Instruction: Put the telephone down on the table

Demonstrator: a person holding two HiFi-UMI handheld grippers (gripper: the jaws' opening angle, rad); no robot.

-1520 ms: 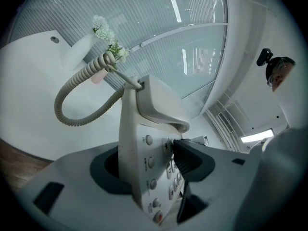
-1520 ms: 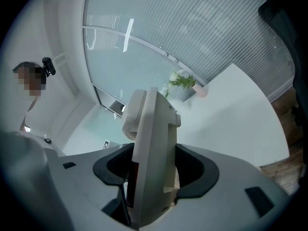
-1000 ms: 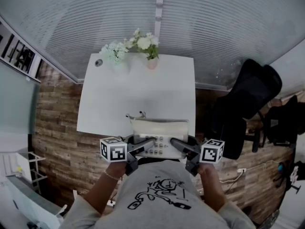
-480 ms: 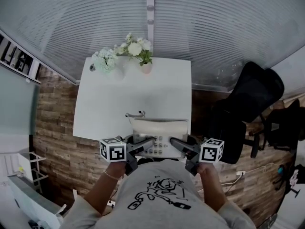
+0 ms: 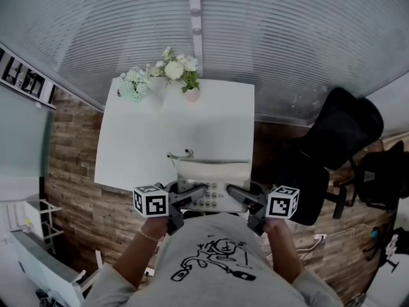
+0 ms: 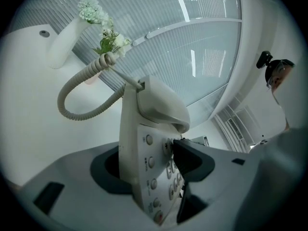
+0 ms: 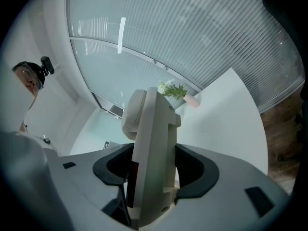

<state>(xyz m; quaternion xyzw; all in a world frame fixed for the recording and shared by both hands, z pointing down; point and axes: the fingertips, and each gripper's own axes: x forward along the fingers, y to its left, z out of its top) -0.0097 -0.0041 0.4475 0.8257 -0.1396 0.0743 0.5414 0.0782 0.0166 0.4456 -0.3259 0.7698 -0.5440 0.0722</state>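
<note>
Left gripper and right gripper each clamp one side of the telephone at the desk's near edge; I should carry it inward level, then lower both ends evenly.

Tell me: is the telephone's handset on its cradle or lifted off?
On its cradle: the handset lies across the top of the telephone, above the keys.

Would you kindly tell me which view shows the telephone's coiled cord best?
The left gripper view: the coiled cord loops large and unobstructed beside the telephone. The head view shows only a small curl of it at the telephone's far left corner; the right gripper view shows none of it.
</note>
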